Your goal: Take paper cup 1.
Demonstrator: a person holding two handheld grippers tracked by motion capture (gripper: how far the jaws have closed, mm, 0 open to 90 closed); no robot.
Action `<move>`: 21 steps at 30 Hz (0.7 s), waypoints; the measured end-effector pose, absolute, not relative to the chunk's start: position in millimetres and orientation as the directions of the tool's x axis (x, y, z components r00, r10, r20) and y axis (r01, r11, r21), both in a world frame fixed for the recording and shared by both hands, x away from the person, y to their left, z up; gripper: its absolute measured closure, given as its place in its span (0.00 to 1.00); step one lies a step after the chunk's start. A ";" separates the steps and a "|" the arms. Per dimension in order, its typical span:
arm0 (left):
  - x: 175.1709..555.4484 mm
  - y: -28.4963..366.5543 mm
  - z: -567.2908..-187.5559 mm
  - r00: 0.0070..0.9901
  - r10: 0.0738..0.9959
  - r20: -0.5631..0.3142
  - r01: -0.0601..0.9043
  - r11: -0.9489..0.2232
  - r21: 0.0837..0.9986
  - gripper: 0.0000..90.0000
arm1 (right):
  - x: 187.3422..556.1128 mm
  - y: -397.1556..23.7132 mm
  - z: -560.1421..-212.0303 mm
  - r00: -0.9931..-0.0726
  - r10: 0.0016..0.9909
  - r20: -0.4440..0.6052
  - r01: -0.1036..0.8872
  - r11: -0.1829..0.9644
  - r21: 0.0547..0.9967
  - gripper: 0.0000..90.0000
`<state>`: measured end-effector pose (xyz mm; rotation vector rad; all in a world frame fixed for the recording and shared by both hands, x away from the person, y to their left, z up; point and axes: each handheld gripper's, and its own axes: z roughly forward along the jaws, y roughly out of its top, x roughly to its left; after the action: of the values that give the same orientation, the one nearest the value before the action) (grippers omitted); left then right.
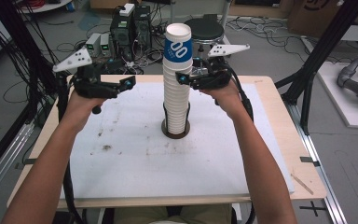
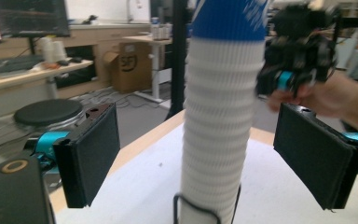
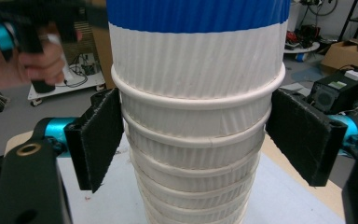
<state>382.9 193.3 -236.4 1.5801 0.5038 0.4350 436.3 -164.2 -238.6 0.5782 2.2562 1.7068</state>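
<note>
1. Grey floor [image 1: 74, 28] strewn with cables [image 1: 256, 25].
2. Black round stool [image 1: 204, 29] and computer towers [image 1: 130, 25] behind the table [image 1: 279, 140].
3. Cardboard box [image 2: 129, 65] under a desk [image 2: 28, 74] off to the side.

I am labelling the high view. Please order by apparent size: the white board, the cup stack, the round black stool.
1. white board, by far the largest.
2. cup stack.
3. round black stool, smallest as seen; it stands farther from the camera, so its true size is unsure.
</note>
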 end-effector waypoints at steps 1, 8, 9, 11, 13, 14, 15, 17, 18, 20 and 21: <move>388.8 184.6 -222.9 0.840 0.542 -0.011 0.047 -0.054 0.997 0.16 | 436.2 -163.9 -238.5 -0.889 0.455 0.039 0.162 0.234 0.959 0.22; 406.9 153.5 -189.5 0.852 0.522 0.044 0.003 -0.090 0.996 0.16 | 437.0 -162.3 -237.0 -0.889 0.457 0.035 0.161 0.241 0.957 0.22; 409.1 149.3 -186.4 0.849 0.527 0.046 0.004 -0.094 0.996 0.16 | 437.0 -162.3 -237.0 -0.889 0.457 0.034 0.161 0.242 0.957 0.22; 413.5 141.5 -181.1 0.862 0.506 0.038 0.007 -0.087 0.996 0.16 | 437.1 -162.3 -236.8 -0.889 0.457 0.033 0.160 0.243 0.957 0.22; 416.6 133.3 -176.2 0.867 0.497 0.041 0.003 -0.088 0.996 0.16 | 437.5 -162.2 -236.7 -0.890 0.456 0.030 0.157 0.244 0.957 0.22; 418.4 129.6 -174.1 0.869 0.492 0.043 0.001 -0.090 0.996 0.16 | 437.6 -162.2 -236.7 -0.890 0.455 0.030 0.157 0.245 0.957 0.22; 420.1 126.0 -172.5 0.872 0.488 0.043 0.003 -0.093 0.996 0.16 | 437.6 -162.2 -236.6 -0.890 0.456 0.030 0.158 0.245 0.957 0.22; 423.9 118.9 -170.8 0.875 0.483 0.038 0.012 -0.102 0.995 0.16 | 437.7 -162.3 -236.6 -0.891 0.454 0.028 0.156 0.247 0.956 0.22; 425.8 114.9 -170.7 0.875 0.482 0.037 0.019 -0.111 0.994 0.16 | 437.6 -162.3 -236.6 -0.890 0.455 0.028 0.157 0.247 0.956 0.22; 429.2 106.5 -170.8 0.879 0.475 0.044 0.025 -0.136 0.990 0.16 | 437.8 -162.5 -236.6 -0.891 0.454 0.029 0.157 0.247 0.956 0.22; 430.8 102.7 -170.5 0.881 0.471 0.048 0.027 -0.150 0.988 0.16 | 437.9 -162.5 -236.6 -0.891 0.453 0.030 0.158 0.247 0.956 0.22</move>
<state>430.8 102.7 -170.5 1.6893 0.3861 0.4040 437.9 -162.5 -236.6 0.5704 2.2689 1.6926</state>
